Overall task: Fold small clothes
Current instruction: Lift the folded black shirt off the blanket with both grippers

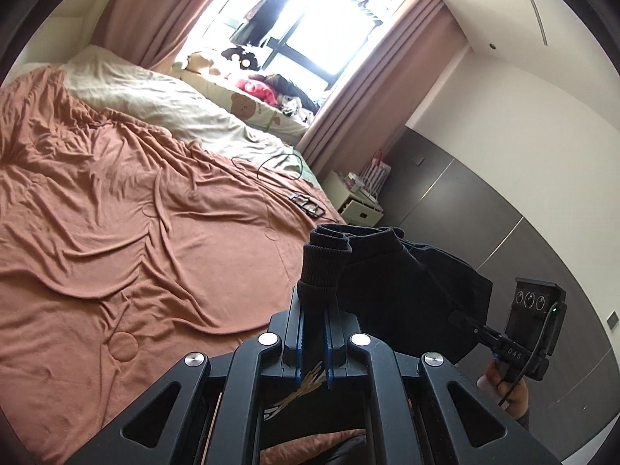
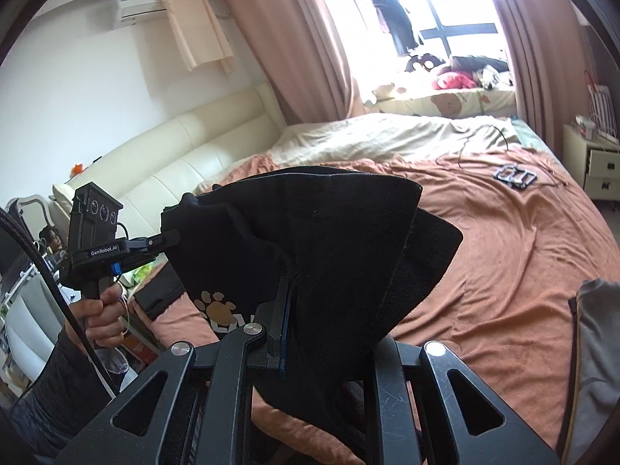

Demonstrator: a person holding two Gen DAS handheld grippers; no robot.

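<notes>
A small black garment (image 1: 407, 283) with an orange paw print (image 2: 215, 304) hangs in the air above the bed, stretched between both grippers. In the left wrist view my left gripper (image 1: 314, 302) is shut on its ribbed cuff (image 1: 323, 267). The right gripper (image 1: 463, 319) pinches the garment's far edge, with a hand (image 1: 503, 383) on its handle. In the right wrist view the right gripper (image 2: 296, 298) is shut on a bunched fold of the garment (image 2: 329, 232), which hides one finger. The left gripper (image 2: 172, 237) grips the opposite end.
An orange bedcover (image 1: 116, 213) (image 2: 503, 252) spreads wrinkled below the garment. On it lie a small black object (image 1: 308, 206) (image 2: 515, 175) and a thin cable (image 1: 271, 162). A white nightstand (image 2: 596, 166) stands beside the bed. A grey cloth (image 2: 596, 348) lies at the right edge.
</notes>
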